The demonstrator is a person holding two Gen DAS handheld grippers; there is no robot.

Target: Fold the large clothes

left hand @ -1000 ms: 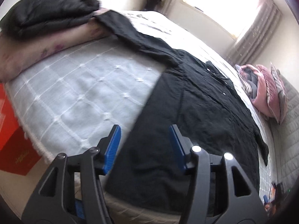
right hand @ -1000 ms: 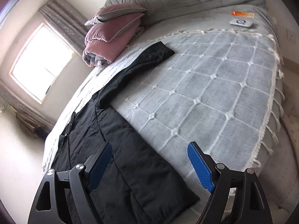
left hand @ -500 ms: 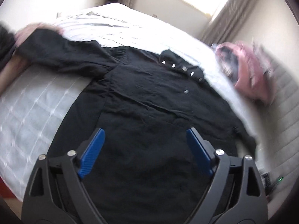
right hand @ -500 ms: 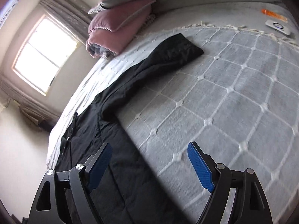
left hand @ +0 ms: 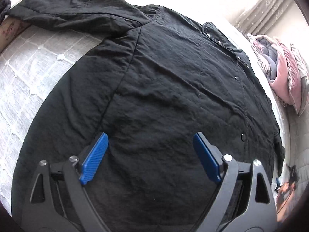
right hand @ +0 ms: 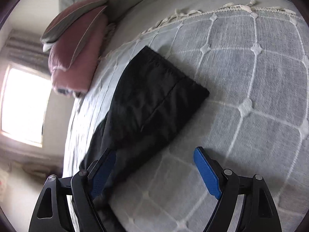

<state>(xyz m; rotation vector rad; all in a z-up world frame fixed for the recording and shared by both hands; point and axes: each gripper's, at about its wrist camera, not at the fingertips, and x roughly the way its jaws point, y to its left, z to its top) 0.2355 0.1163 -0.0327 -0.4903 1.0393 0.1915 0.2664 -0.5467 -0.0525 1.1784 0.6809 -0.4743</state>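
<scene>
Both tools nearer the black jacket (left hand: 164, 89) on the grey bedspread (right hand: 251, 96) than before, apparently wide, empty.

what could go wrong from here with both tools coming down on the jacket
1. The black padded jacket is thick and smooth; the open left tool over its flat body may pinch only the top layer.
2. The open right tool straddles the sleeve's edge and could also catch the grey tufted bedspread.
3. The other sleeve drapes over a floral pillow and may drag it.
</scene>
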